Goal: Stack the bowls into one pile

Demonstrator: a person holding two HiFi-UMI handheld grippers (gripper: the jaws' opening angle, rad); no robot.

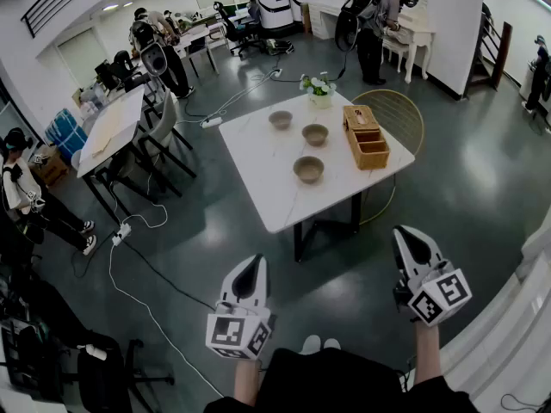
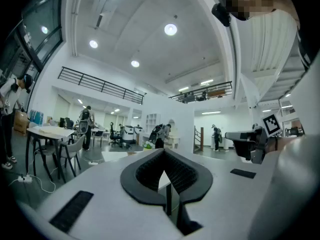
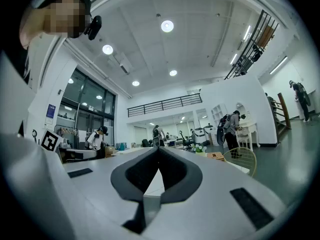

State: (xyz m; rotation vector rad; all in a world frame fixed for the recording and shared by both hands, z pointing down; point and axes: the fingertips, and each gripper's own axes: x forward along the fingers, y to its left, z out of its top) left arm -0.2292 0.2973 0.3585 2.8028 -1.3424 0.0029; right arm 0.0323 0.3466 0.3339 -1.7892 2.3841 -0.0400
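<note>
The white table (image 1: 267, 188) is standing askew ahead of the person, one corner pointing back toward them, and a broad stretch of dark floor (image 1: 344, 269) is lying open between that corner and the two grippers. A white cable (image 1: 142, 269) is trailing across the floor off to the left, and a gold wire chair (image 1: 403, 117) is sitting just beside the table's right edge. More tables and chairs are filling the left side of the room.

The print that can be made out is the black-and-white square marker on each gripper's cube (a pattern, not words).

Three bowls are sitting apart from one another on the table: the far bowl (image 1: 281, 120), the middle bowl (image 1: 315, 134) and the near bowl (image 1: 308, 169). A wooden box (image 1: 366, 136) is lying to their right and a pot of flowers (image 1: 319, 89) is standing at the far corner.

The left gripper (image 1: 251, 265) and the right gripper (image 1: 408, 235) are being held close to the person's body, pointing toward the table and well apart from every bowl. Each one's jaws are pressing together at the tips with nothing between them.
</note>
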